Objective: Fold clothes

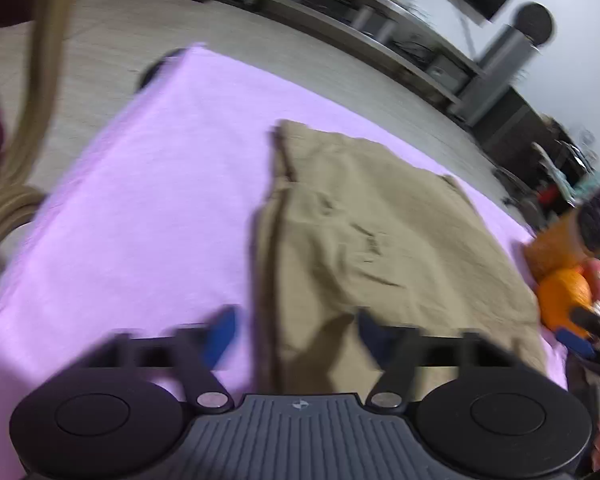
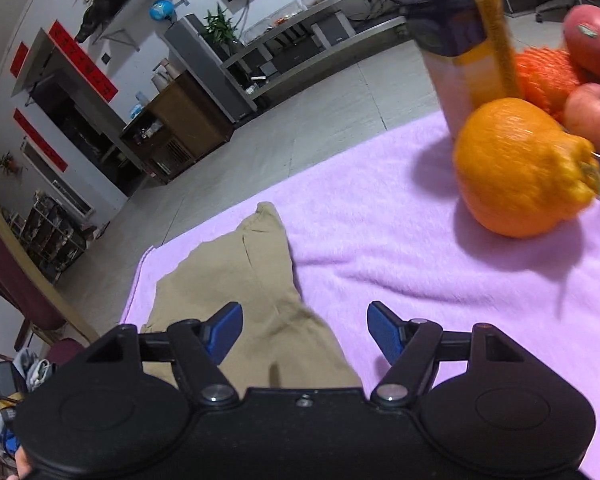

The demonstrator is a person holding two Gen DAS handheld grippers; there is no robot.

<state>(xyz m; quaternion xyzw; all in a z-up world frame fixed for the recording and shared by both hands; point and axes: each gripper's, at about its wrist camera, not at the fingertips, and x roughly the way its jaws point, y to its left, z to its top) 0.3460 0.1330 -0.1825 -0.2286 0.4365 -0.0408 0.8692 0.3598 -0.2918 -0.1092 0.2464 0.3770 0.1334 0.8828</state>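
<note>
Desk covered with a lilac fleece cloth [image 1: 140, 200]. The task item, a folded khaki cotton garment [image 1: 372, 240], lies flat on this cloth. It is a roughly rectangular stack with a doubled seam edge along its left side in the left wrist view and some loose creases across the top layer.

Left gripper [image 1: 296, 336]: released. The frame is motion-blurred, but both blue pads show well apart. One pad hangs over bare cloth just left of the garment's seam edge and the other over the garment's near part. The near left corner of the garment lies between them. No pad is seen pressing on the fabric.

Right gripper [image 2: 304, 332]: released, jaws wide. The left pad is over the garment's near end, the right pad over bare lilac cloth just beside it. Nothing is pinched. In this view the garment runs away from the gripper and narrows to a rounded far corner.

Other items, all to the right of the garment on the same cloth and apart from it:
- a knobbly orange citrus fruit [image 2: 516, 168]
- two red apples [image 2: 592, 116] behind the fruit
- an orange foam net sleeve [image 2: 548, 72]
- a dark cylindrical canister with a yellow-orange band [image 2: 440, 8], beyond the fruit; label unreadable

Beyond the garment's far edge, off the desk: grey tiled floor [image 2: 300, 128].
</note>
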